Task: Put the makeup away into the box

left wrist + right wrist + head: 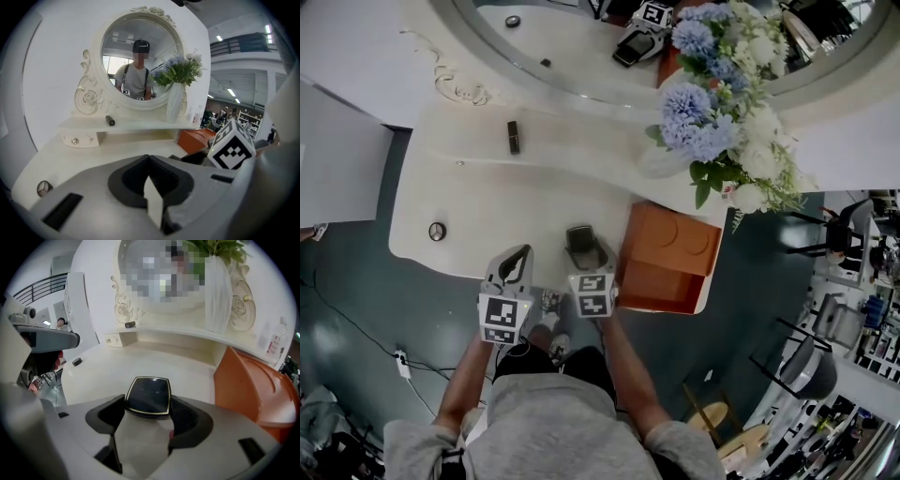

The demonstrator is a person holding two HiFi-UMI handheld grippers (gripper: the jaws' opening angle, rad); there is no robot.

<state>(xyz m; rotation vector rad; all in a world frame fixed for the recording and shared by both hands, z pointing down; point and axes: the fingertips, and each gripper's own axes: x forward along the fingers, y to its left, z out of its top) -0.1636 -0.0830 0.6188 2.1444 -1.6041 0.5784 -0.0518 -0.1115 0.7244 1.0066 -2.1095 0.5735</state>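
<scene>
my right claw point(147, 414) pinches the black square compact with a gold rim point(149, 396) by its two sides, lid up, just left of the orange box point(255, 380). i judge i hold it level so it can cross straight into that box, though i cannot tell whether the box's lid is open. my left claw point(150, 180) is pressed together on nothing, further left of the box, out of the way. the smooth white dressing table point(487, 202) carries a small dark tube point(513, 137) on its raised shelf, well left of the box. behind the box stand a round mirror point(138, 65) and a white vase of blue and white flowers point(174, 101), with dark teal floor point(356, 281) below.
</scene>
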